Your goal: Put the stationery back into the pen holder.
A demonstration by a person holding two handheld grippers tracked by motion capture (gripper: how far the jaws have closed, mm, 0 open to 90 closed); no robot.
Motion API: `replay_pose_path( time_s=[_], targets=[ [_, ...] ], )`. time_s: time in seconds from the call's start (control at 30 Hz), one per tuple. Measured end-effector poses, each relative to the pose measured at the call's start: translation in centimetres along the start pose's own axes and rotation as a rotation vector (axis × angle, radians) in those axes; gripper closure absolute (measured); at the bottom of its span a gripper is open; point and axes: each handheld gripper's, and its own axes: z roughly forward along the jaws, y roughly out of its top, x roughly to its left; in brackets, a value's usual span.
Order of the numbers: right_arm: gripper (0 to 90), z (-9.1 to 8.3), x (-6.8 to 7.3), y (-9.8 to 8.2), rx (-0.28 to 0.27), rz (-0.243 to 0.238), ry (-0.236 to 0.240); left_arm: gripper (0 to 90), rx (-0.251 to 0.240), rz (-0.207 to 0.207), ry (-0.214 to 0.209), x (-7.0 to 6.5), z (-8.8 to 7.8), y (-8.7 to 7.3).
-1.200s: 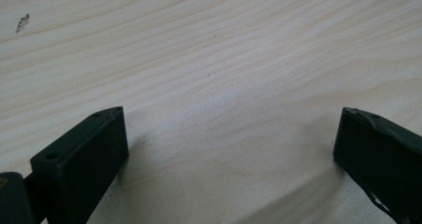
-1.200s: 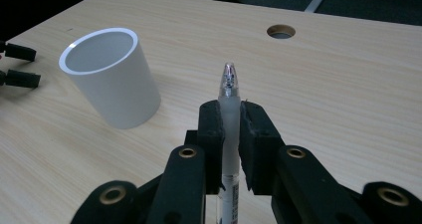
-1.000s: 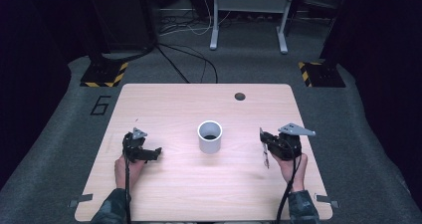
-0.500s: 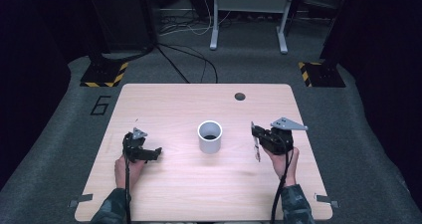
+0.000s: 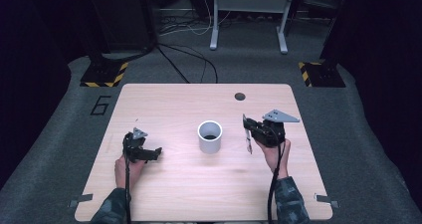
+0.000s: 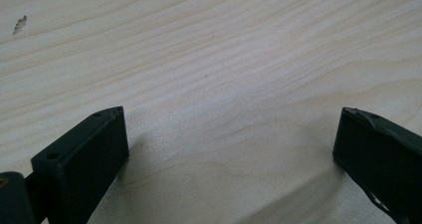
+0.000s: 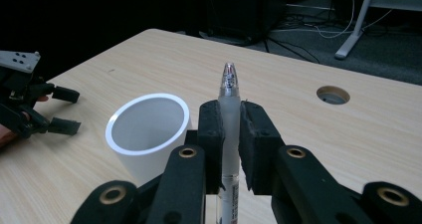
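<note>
A white cylindrical cup (image 5: 209,136) stands upright in the middle of the wooden table (image 5: 174,104), open end up. My right gripper (image 5: 247,133) hovers just right of it, shut on a clear pen (image 5: 247,140) that hangs roughly upright. In the right gripper view the pen (image 7: 229,124) is clamped between the two pads, its tip pointing up, with the cup (image 7: 148,134) close on the left. My left gripper (image 5: 155,153) rests low on the table at the left, open; its jaws stand wide apart over bare wood with nothing between them.
A round cable hole (image 5: 240,96) sits near the table's far edge, right of centre. Beyond the table are a dark floor, cables, a metal stand (image 5: 249,15) and black-and-yellow striped blocks (image 5: 104,74). The left gripper (image 7: 35,109) also appears at the left of the right gripper view.
My right gripper has carried the pen leftward and slightly up, from the table's right side to just beside the cup. The left gripper has stayed put.
</note>
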Motion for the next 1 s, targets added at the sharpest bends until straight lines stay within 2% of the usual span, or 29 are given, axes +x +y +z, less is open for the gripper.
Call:
replay_pose_path(
  time_s=[0.3, 0.4, 0.67, 1.0],
  targets=[
    [80.2, 0.3, 0.4, 1.7, -0.032, -0.011, 0.013, 0.9, 0.014, 0.003, -0.001, 0.0, -0.1, 0.1],
    [80.2, 0.3, 0.5, 2.2, -0.038, -0.017, 0.016, 0.9, -0.001, 0.000, 0.000, 0.0, 0.0, 0.0],
    [80.1, 0.3, 0.9, 3.2, -0.079, -0.013, 0.028, 0.9, 0.000, 0.000, 0.000, 0.0, 0.0, 0.0],
    [80.1, 0.9, 1.9, 4.7, -0.128, -0.041, 0.037, 0.9, 0.000, 0.000, 0.000, 0.0, 0.0, 0.0]
  ],
)
